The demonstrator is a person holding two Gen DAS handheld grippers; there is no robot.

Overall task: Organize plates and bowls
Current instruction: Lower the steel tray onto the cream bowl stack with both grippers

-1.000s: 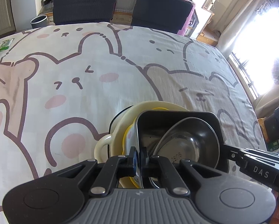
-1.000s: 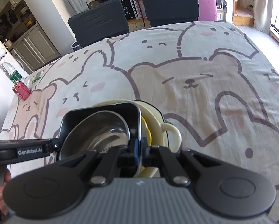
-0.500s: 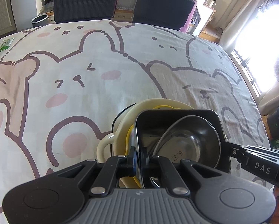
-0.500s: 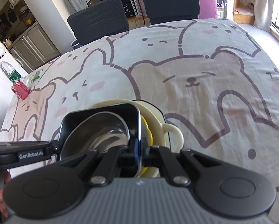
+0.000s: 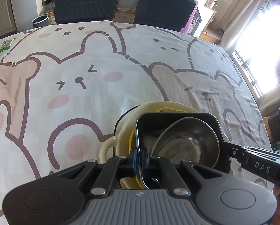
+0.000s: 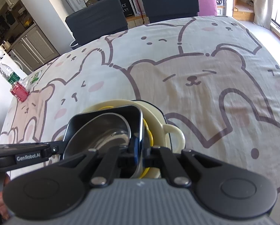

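A black square dish point(image 5: 177, 119) holds a tilted steel bowl point(image 5: 188, 144). It rests in a yellow-rimmed dish point(image 5: 164, 109) inside a cream two-handled dish point(image 5: 107, 148), all stacked on the bear-print tablecloth point(image 5: 74, 93). My left gripper point(image 5: 139, 159) is shut on the black dish's left wall. In the right wrist view my right gripper point(image 6: 140, 150) is shut on the right wall of the black square dish point(image 6: 106, 114), beside the steel bowl point(image 6: 106, 131) and the cream dish's handle point(image 6: 174, 131). Each gripper's tip shows at the opposite side in the other view.
Two dark chairs point(image 5: 87, 1) point(image 5: 164, 7) stand at the table's far edge, with a grey bin point(image 5: 39, 20) beside them. A red box point(image 6: 20, 91), a bottle point(image 6: 8, 73) and a green packet point(image 6: 36, 76) sit at the far left corner. A person's fingers point(image 6: 1, 204) show at the left gripper.
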